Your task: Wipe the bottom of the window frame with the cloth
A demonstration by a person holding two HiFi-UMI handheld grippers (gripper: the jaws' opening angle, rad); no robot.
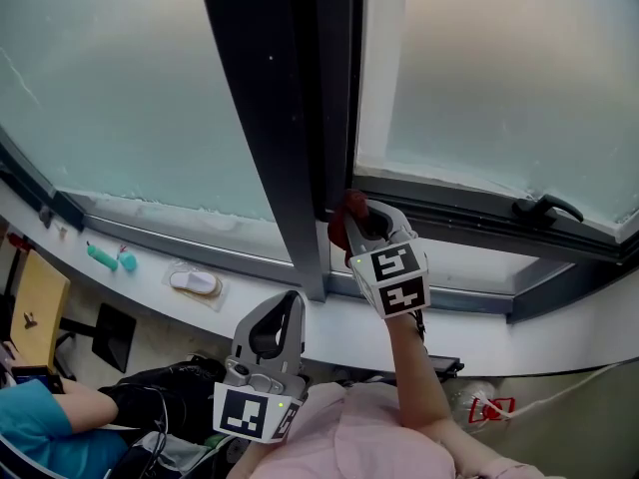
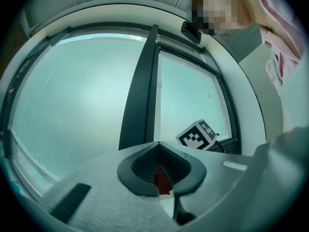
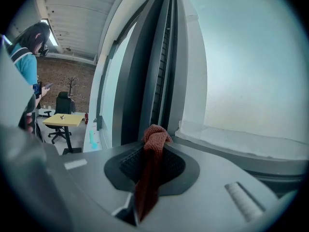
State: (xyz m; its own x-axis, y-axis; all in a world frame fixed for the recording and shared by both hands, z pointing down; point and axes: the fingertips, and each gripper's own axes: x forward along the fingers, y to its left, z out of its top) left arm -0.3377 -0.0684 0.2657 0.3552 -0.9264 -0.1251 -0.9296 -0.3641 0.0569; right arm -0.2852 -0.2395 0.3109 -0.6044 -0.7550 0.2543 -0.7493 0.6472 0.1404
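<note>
At picture centre the right gripper (image 1: 361, 213) has its jaws clamped on the red cloth (image 1: 342, 226), which is largely hidden behind them, by the frame's (image 1: 449, 200) lower left corner, while the left gripper (image 1: 293, 299), lower centre, is closed on nothing.

Head view steeply downward from above; both gripper views close in, facing the same dark window frame (image 1: 275, 118).

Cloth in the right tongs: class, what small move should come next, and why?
Probably lower the right tongs until the red cloth presses the bottom frame rail; the cloth is clamped but appears just short of it.
</note>
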